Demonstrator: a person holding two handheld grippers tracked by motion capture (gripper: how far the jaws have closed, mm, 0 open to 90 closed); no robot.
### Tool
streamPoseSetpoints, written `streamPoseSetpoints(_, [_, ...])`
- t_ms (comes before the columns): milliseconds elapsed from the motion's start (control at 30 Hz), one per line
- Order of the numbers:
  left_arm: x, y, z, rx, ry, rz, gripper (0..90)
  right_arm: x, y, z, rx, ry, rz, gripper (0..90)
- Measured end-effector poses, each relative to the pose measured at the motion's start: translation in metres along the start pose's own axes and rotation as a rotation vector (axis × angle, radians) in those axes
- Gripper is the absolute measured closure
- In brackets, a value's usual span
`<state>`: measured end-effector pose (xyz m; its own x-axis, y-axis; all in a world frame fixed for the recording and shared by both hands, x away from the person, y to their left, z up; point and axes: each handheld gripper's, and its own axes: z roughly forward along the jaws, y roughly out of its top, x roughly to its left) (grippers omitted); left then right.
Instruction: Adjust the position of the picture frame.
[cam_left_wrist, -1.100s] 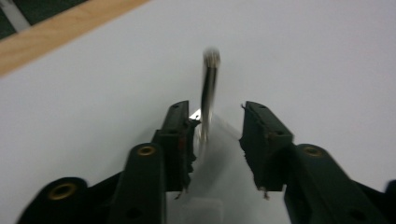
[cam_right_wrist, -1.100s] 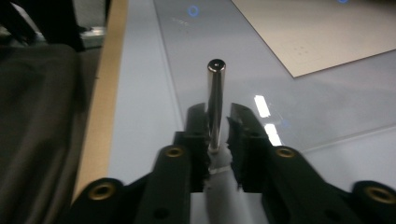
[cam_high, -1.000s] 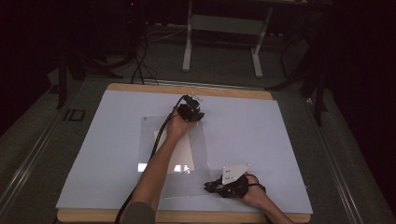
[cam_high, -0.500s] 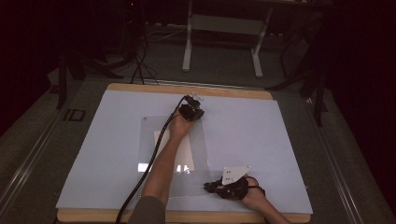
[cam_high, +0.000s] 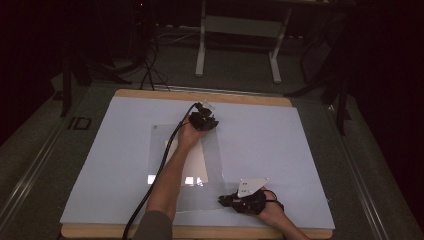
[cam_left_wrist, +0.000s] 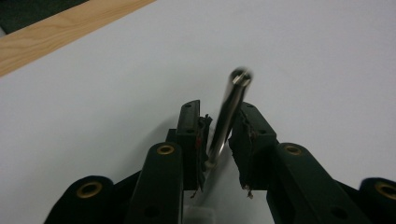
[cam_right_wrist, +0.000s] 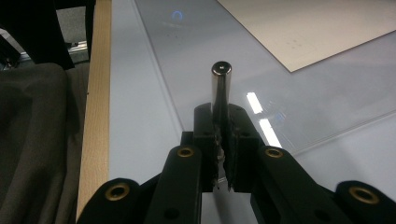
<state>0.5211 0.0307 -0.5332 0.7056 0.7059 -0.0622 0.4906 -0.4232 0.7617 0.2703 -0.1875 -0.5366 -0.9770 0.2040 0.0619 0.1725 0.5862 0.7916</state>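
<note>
My left gripper (cam_high: 202, 119) rests at the far edge of a clear plastic sheet (cam_high: 220, 155) on the pale blue mat. In the left gripper view a slim metal pin (cam_left_wrist: 228, 119) leans tilted between the jaws (cam_left_wrist: 219, 108). The jaws have just been opening, and there is a gap beside the pin, whose tip is blurred. My right gripper (cam_high: 244, 201) lies at the sheet's near right corner. Its jaws (cam_right_wrist: 220, 110) are shut on a second upright metal pin (cam_right_wrist: 220, 86). A cream paper (cam_high: 192, 160) lies under the sheet, also seen ahead of the right gripper (cam_right_wrist: 317, 32).
The pale mat (cam_high: 300, 150) covers a wooden table whose edge (cam_high: 200, 94) runs along the far side and close to my right gripper (cam_right_wrist: 95, 93). Dark cloth (cam_right_wrist: 32, 140) hangs past that edge. A metal stand (cam_high: 240, 30) is on the floor beyond.
</note>
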Motion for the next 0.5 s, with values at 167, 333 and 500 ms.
streamPoseSetpoints(167, [0.002,-0.003,-0.004,0.004,-0.012,0.001,79.8,0.0,0.0,0.0,0.001,-0.003,-0.004,84.5])
streamPoseSetpoints(333, [-0.001,-0.003,-0.003,0.009,0.0,0.015,84.3,0.001,0.001,0.0,0.005,-0.012,0.004,84.6])
streamPoseSetpoints(500, [-0.008,0.003,-0.004,0.057,0.067,0.048,85.5,0.001,0.002,0.0,0.007,-0.019,0.048,84.5])
